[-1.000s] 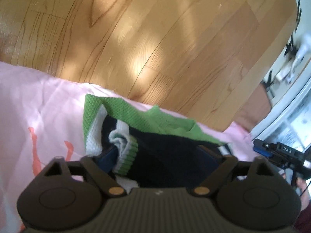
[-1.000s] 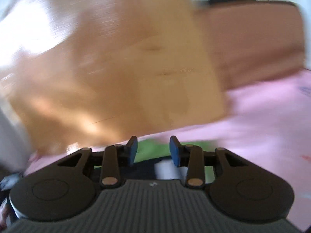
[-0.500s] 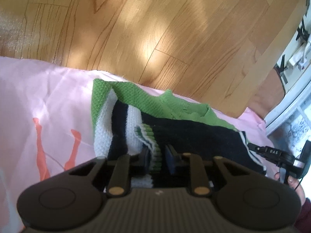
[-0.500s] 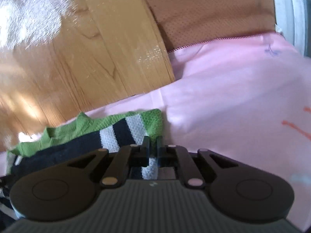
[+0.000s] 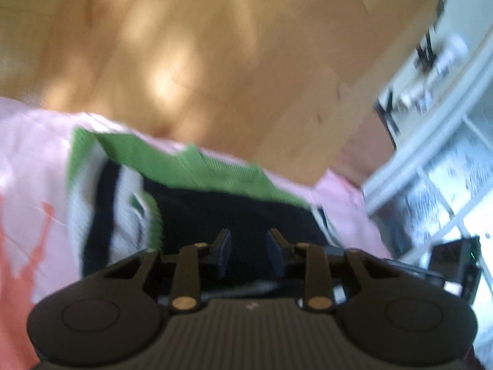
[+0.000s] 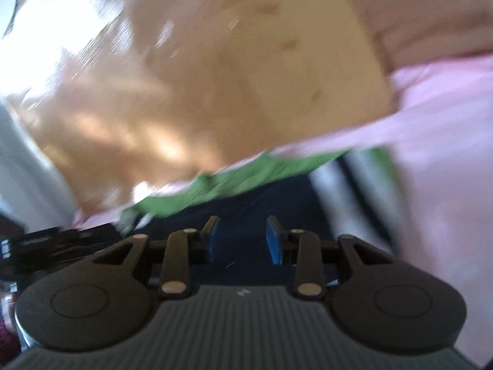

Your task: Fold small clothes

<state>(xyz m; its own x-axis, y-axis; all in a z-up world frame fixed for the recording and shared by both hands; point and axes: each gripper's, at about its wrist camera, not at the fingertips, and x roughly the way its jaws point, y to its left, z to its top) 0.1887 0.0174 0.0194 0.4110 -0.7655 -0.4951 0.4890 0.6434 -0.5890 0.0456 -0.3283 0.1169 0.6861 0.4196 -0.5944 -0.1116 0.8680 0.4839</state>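
A small knit sweater (image 5: 215,203), black with green and white stripes, lies folded on a pink sheet (image 5: 34,160). My left gripper (image 5: 248,248) is open and empty just above its black middle. In the right wrist view the same sweater (image 6: 246,178) lies under my right gripper (image 6: 242,236), which is open and empty over the dark part. Both views are blurred by motion.
Wooden floor (image 5: 231,55) lies beyond the sheet's far edge. A white window frame (image 5: 431,141) stands at the right in the left wrist view. The other gripper's black body (image 6: 46,243) shows at the left of the right wrist view. Pink sheet (image 6: 446,154) extends to the right.
Half a second ago both grippers were shut on the sweater's edges. Both have opened and let go, and both have lifted and shifted over the black middle.
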